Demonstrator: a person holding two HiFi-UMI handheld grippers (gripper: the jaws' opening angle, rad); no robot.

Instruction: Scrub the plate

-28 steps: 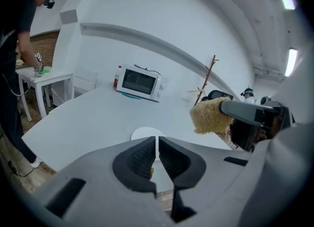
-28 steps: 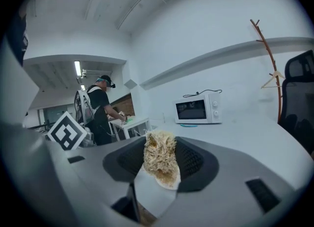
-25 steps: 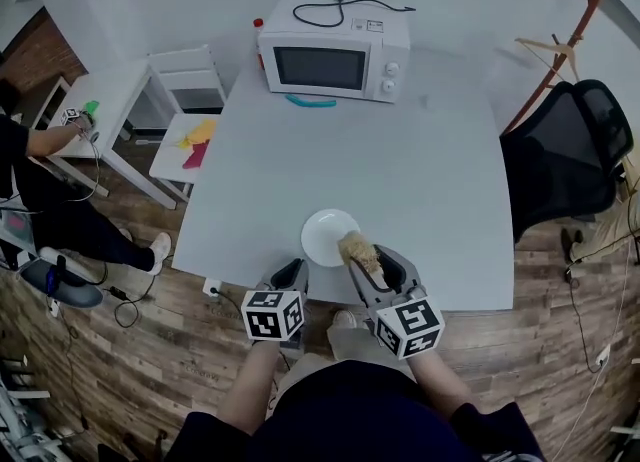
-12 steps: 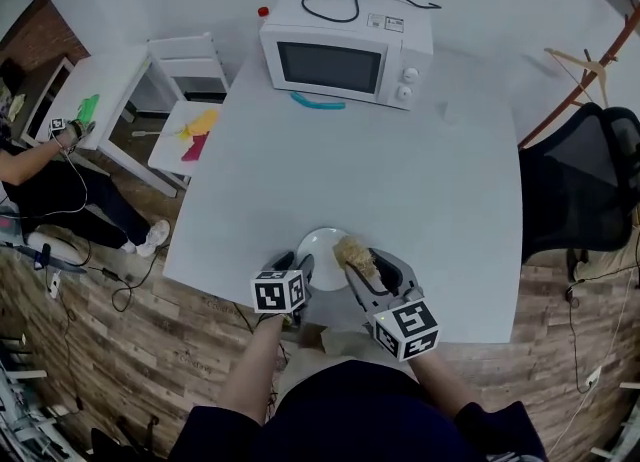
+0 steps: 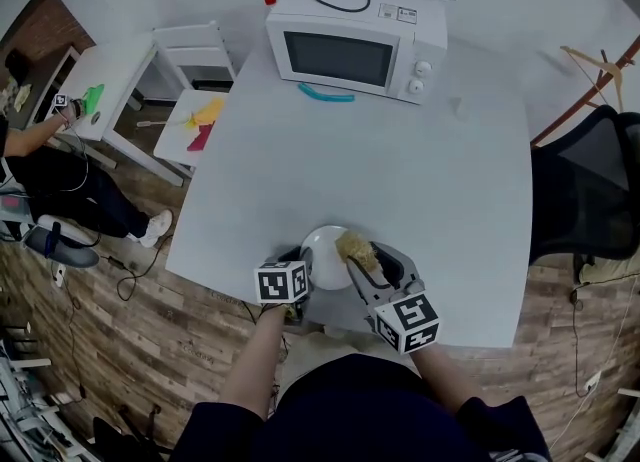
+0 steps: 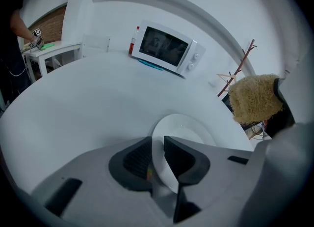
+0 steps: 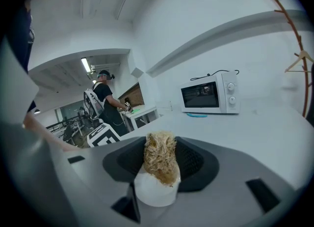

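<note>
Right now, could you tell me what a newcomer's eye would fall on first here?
Probably the tan fibrous scrubber clamped in the right gripper, poised by the white plate at the table's near edge. The left gripper's jaws have just been closing, with the plate's rim between them. A white microwave stands at the far side.

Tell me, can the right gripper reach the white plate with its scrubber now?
Probably yes: the right gripper holds the scrubber at the right edge of the white plate, with nothing between them.
</note>
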